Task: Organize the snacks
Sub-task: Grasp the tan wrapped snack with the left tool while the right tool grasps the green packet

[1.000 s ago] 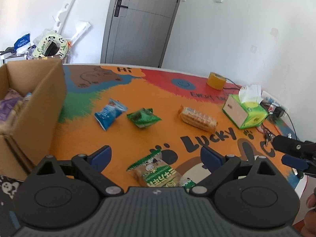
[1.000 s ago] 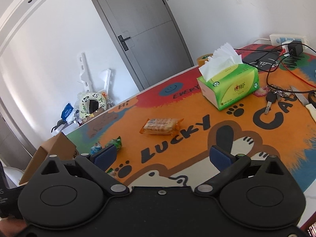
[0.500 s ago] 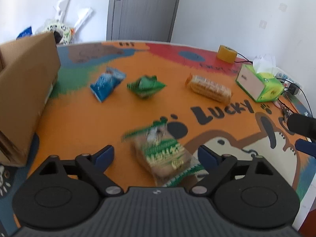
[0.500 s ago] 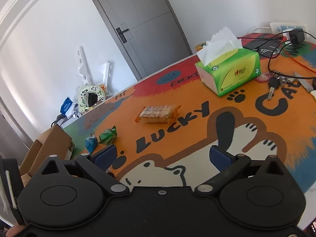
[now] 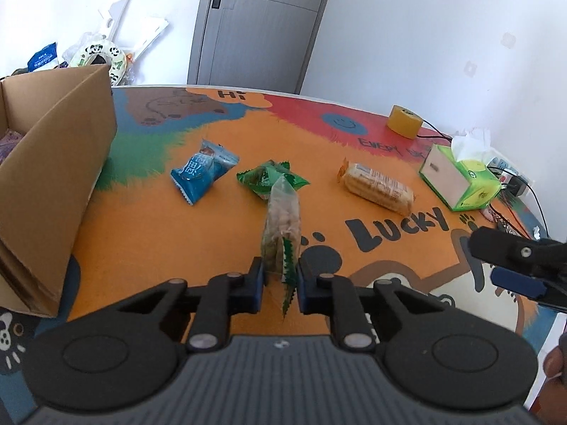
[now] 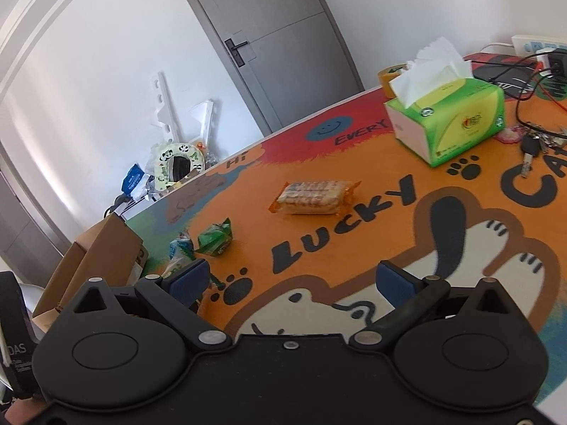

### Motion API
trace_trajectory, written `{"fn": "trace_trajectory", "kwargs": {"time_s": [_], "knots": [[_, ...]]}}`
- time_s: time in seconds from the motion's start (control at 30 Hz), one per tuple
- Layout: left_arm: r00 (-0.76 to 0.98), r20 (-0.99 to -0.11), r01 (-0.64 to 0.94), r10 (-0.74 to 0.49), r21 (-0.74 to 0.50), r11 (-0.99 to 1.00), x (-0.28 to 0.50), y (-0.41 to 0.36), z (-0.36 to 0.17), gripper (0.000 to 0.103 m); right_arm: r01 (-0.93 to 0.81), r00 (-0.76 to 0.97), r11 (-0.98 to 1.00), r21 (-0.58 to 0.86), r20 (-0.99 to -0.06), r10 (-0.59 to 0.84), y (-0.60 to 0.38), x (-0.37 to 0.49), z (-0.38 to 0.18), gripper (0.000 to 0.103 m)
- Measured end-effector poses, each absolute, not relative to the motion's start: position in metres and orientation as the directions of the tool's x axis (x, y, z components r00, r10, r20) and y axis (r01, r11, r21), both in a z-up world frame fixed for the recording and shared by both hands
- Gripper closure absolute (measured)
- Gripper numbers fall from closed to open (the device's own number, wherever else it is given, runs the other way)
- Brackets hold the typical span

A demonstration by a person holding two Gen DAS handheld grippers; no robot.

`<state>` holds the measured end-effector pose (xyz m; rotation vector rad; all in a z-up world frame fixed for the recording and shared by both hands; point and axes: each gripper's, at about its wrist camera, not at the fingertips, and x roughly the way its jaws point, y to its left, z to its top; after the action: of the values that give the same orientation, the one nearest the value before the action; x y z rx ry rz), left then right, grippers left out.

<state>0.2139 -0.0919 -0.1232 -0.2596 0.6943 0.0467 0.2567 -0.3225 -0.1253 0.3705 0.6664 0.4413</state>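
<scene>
My left gripper point(image 5: 280, 276) has its jaws closing, and the pads press a clear snack packet with green edges point(image 5: 281, 219), held edge-on just above the orange mat. Beyond it lie a green packet point(image 5: 264, 177), a blue packet point(image 5: 202, 171) and a long cracker pack point(image 5: 377, 187). A cardboard box point(image 5: 60, 163) with snacks inside stands at the left. My right gripper point(image 6: 290, 278) is open and holds nothing. It hovers over the mat, with the cracker pack point(image 6: 312, 196) farther ahead, and it also shows at the right edge of the left wrist view.
A green tissue box point(image 5: 460, 180) and a yellow tape roll point(image 5: 404, 120) sit at the far right of the table. Keys point(image 6: 531, 148), cables and a power strip crowd the right corner. A grey door stands behind the table.
The left jaws went from wide open to closed on the green-edged packet, which now stands edge-on between them. The right gripper drifted slightly lower over the mat.
</scene>
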Motion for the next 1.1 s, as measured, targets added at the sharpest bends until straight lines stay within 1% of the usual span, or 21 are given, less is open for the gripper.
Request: {"fn": "trace_trajectory", "kwargs": {"time_s": [0.2, 0.43, 0.53, 0.6, 0.7, 0.83, 0.97, 1.1], "knots": [[0.768, -0.638, -0.133, -0.049, -0.234, 0.963, 0.211, -0.083, -0.122, 0.086, -0.284, 0.687, 0.839, 0.465, -0.512, 0.516, -0.309, 0.266, -0.128, 0.002], [0.798, -0.601, -0.141, -0.036, -0.245, 0.959, 0.205, -0.067, -0.109, 0.086, -0.302, 0.660, 0.820, 0.486, -0.515, 0.548, -0.288, 0.275, -0.133, 0.004], [0.813, -0.582, -0.150, -0.022, -0.245, 0.958, 0.207, -0.060, -0.101, 0.086, -0.320, 0.652, 0.814, 0.484, -0.511, 0.561, -0.277, 0.279, -0.131, 0.007], [0.818, -0.574, -0.154, -0.019, -0.251, 0.956, 0.209, -0.055, -0.098, 0.086, -0.330, 0.646, 0.810, 0.484, -0.510, 0.568, -0.271, 0.282, -0.129, 0.011], [0.824, -0.566, -0.158, -0.017, -0.259, 0.953, 0.213, -0.050, -0.095, 0.086, -0.334, 0.633, 0.803, 0.494, -0.514, 0.579, -0.263, 0.291, -0.129, 0.015], [0.832, -0.555, -0.164, -0.011, -0.264, 0.951, 0.220, -0.042, -0.091, 0.086, -0.341, 0.624, 0.797, 0.498, -0.515, 0.588, -0.249, 0.304, -0.127, 0.015], [0.836, -0.549, -0.169, -0.012, -0.278, 0.946, 0.229, -0.033, -0.087, 0.086, -0.342, 0.604, 0.788, 0.512, -0.523, 0.602, -0.233, 0.321, -0.129, 0.019], [0.836, -0.548, -0.178, -0.011, -0.291, 0.940, 0.239, -0.025, -0.087, 0.086, -0.346, 0.586, 0.783, 0.517, -0.533, 0.611, -0.218, 0.334, -0.132, 0.021]]}}
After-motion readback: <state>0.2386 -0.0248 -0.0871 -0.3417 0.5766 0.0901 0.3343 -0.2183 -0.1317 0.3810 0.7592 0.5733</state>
